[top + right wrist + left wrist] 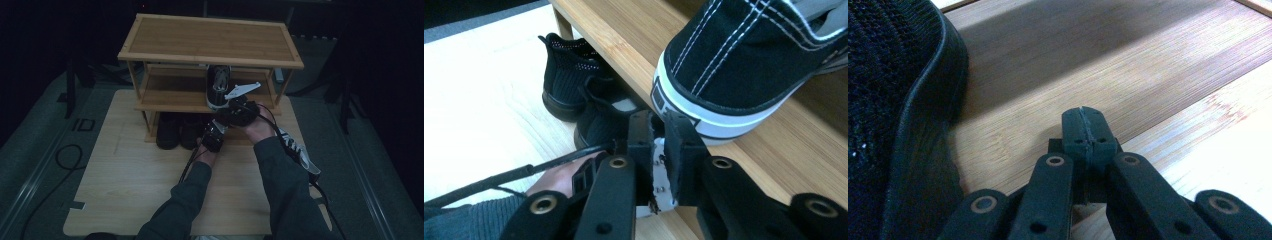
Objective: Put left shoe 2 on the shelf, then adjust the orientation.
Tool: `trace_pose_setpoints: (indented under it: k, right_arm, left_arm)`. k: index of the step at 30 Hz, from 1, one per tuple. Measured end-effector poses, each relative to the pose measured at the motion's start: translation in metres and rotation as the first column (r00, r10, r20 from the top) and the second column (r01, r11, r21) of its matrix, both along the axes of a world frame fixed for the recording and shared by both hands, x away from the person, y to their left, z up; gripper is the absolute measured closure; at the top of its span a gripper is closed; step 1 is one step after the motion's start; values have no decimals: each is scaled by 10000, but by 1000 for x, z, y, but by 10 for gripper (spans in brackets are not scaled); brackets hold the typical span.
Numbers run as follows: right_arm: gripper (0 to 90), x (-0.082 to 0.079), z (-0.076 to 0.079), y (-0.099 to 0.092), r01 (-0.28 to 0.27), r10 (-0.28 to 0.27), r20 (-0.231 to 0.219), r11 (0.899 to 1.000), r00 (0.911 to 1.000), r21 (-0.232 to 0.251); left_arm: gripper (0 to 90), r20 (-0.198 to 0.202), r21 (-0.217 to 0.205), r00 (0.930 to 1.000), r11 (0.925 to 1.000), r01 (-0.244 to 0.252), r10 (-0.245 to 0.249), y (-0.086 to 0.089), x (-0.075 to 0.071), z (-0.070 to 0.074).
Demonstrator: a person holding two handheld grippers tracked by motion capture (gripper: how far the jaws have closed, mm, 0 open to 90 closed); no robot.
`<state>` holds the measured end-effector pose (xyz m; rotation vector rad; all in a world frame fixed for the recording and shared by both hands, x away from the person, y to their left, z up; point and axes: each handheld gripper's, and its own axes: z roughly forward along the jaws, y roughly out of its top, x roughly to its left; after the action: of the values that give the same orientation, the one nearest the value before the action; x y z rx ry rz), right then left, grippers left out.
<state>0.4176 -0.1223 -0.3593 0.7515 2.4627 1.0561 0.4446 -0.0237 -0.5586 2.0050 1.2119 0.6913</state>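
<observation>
Sneaker [218, 86] sits on the rack's [210, 35] middle shelf, toward its right end, heel poking out over the front edge. The right hand-held gripper [658, 145] is at that heel, its jaws parted by only a narrow gap; in the right gripper view something pale shows between the pads, but I cannot tell whether it is pinched or what it is. The left hand-held gripper [1084, 131] is fully closed on nothing, low over the bottom shelf just beside the mesh shoes [179, 131] that stand at the rack's front left foot, near the far edge of the tabletop [130, 190].

The step looks to me like seating the sneaker properly. To do it well, I would ease the right jaws clear of the heel before pulling away, so the shoe is not dragged off the lip, then nudge the heel straight back until the sole lies wholly on the shelf. The left one should stay tucked low, out of the way of the cable.
</observation>
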Motion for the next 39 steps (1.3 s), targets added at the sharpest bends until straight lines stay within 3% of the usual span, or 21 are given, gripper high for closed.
trace_pose_setpoints:
  k: [6,13,39]
  right_arm:
    - [730,-7,3,-4,86,-84,97,9996,9999,-268]
    - [683,-13,7,-13,528,-538,-125,9963,9985,-677]
    - [643,-25,-16,-59,1522,-1546,-560,9873,9864,-459]
  left_arm:
    - [900,-11,-18,10000,10000,3,-3,0,0,0]
    - [900,-25,-28,10000,10000,-11,11,0,0,0]
    - [900,-24,-6,10000,10000,-27,27,0,0,0]
